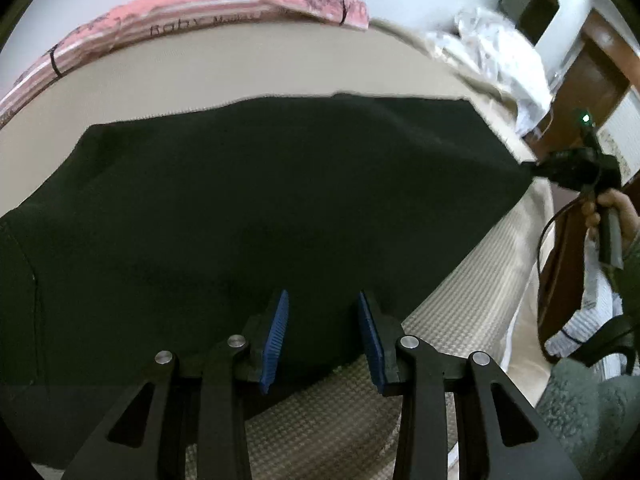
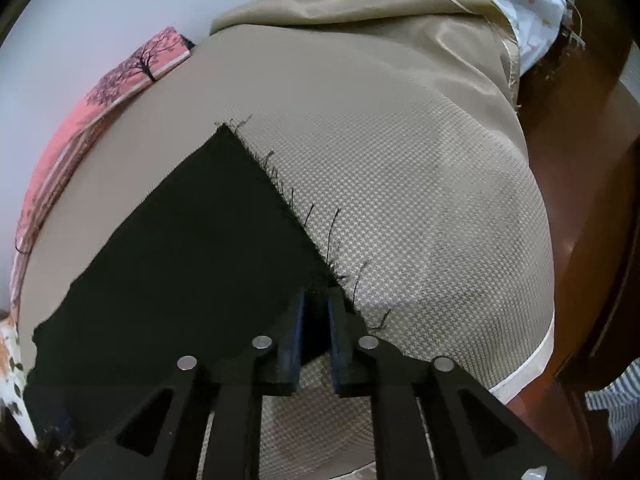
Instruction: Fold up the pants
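The black pants [image 1: 248,192] lie spread on a beige textured bed cover [image 1: 460,300]. My left gripper [image 1: 322,300] is open, its blue pads [image 1: 276,332] standing apart over the near edge of the pants, gripping nothing. My right gripper [image 2: 316,304] is nearly shut, its pads pinching the frayed corner of the pants [image 2: 192,240]. In the left wrist view the right gripper [image 1: 536,170] holds the far right corner of the pants, with a hand on its handle.
A pink blanket [image 1: 200,12] with tree print lies along the far bed edge by the wall. Crumpled white and tan bedding [image 2: 400,4] sits at the head. Brown wooden furniture [image 2: 592,200] stands at the right beyond the bed cover [image 2: 400,160].
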A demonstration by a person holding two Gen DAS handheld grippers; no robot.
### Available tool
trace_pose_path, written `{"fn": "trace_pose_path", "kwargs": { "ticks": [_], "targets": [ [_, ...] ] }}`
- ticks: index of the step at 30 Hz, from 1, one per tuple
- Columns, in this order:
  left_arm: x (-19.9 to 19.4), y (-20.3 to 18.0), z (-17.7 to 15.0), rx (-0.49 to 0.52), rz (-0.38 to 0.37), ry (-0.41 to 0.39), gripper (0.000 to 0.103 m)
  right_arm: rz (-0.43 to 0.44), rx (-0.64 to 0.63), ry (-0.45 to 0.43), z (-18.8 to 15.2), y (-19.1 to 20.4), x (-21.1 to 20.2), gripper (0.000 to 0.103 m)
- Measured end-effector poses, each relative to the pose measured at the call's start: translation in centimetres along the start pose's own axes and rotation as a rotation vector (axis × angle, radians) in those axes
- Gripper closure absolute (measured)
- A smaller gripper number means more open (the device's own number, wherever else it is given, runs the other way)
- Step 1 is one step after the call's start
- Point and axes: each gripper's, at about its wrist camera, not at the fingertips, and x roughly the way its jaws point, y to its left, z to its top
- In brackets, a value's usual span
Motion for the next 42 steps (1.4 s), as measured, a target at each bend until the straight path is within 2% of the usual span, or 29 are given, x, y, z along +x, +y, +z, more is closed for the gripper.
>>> {"fn": "trace_pose_path", "kwargs": {
  "ticks": [1, 3, 5, 7, 11, 12, 17, 23, 26, 28, 30, 32, 34, 35, 36, 40, 42],
  "targets": [
    [-0.1, 0.1, 0.1, -0.003, 0.000, 0.002, 0.066, -0.036, 0.005, 0.005, 0.3, 0.0, -0.4, 0.061],
    [-0.8, 0.3, 0.4, -0.013, 0.008, -0.036, 0.066, -0.058, -0.001, -0.033, 1.0, 0.1, -1.5, 0.061],
    [-2.1, 0.9, 0.5, -0.027, 0.007, -0.081, 0.066, -0.035, -0.026, -0.058, 1.8, 0.9, -2.8, 0.061],
    [-3.5, 1.9, 0.9, -0.042, 0.046, -0.130, 0.065, 0.034, -0.084, -0.085, 2.5, 3.3, -4.1, 0.061],
    [-6.0, 5.4, 1.5, -0.102, 0.181, -0.210, 0.064, 0.182, -0.285, -0.063, 2.5, 11.6, -4.2, 0.061],
    [-6.5, 6.4, 1.5, -0.125, 0.211, -0.224, 0.064, 0.235, -0.357, -0.040, 2.1, 14.7, -3.8, 0.061],
    [-8.4, 10.9, 0.5, -0.246, 0.373, -0.248, 0.060, 0.374, -0.636, 0.070, -0.8, 28.0, -1.2, 0.061],
    [-9.8, 14.9, -2.2, -0.345, 0.453, -0.225, 0.053, 0.542, -0.944, 0.233, -6.2, 42.3, 1.7, 0.061],
    [-10.3, 16.7, -3.6, -0.384, 0.485, -0.216, 0.051, 0.572, -1.038, 0.299, -8.1, 47.2, 3.1, 0.061],
    [-10.7, 17.7, -4.9, -0.408, 0.495, -0.205, 0.051, 0.588, -1.092, 0.348, -9.9, 49.5, 3.7, 0.062],
    [-10.8, 18.3, -5.5, -0.419, 0.486, -0.204, 0.051, 0.569, -1.145, 0.383, -11.1, 51.4, 4.8, 0.061],
    [-11.0, 18.8, -6.1, -0.417, 0.485, -0.209, 0.051, 0.561, -1.176, 0.441, -12.0, 52.4, 5.9, 0.063],
    [-11.0, 19.2, -6.4, -0.412, 0.480, -0.208, 0.050, 0.562, -1.184, 0.479, -12.6, 52.7, 6.7, 0.090],
    [-11.0, 19.4, -6.5, -0.415, 0.487, -0.205, 0.044, 0.557, -1.191, 0.470, -12.7, 52.8, 6.7, 0.091],
    [-10.9, 19.9, -7.0, -0.429, 0.487, -0.204, 0.043, 0.559, -1.198, 0.445, -12.5, 53.1, 6.4, 0.093],
    [-10.9, 20.7, -8.1, -0.464, 0.434, -0.230, 0.043, 0.545, -1.183, 0.370, -11.7, 53.8, 6.2, 0.097],
    [-10.8, 20.4, -8.1, -0.450, 0.445, -0.226, 0.043, 0.505, -1.179, 0.347, -11.9, 54.0, 7.3, 0.098]
  ]
}}
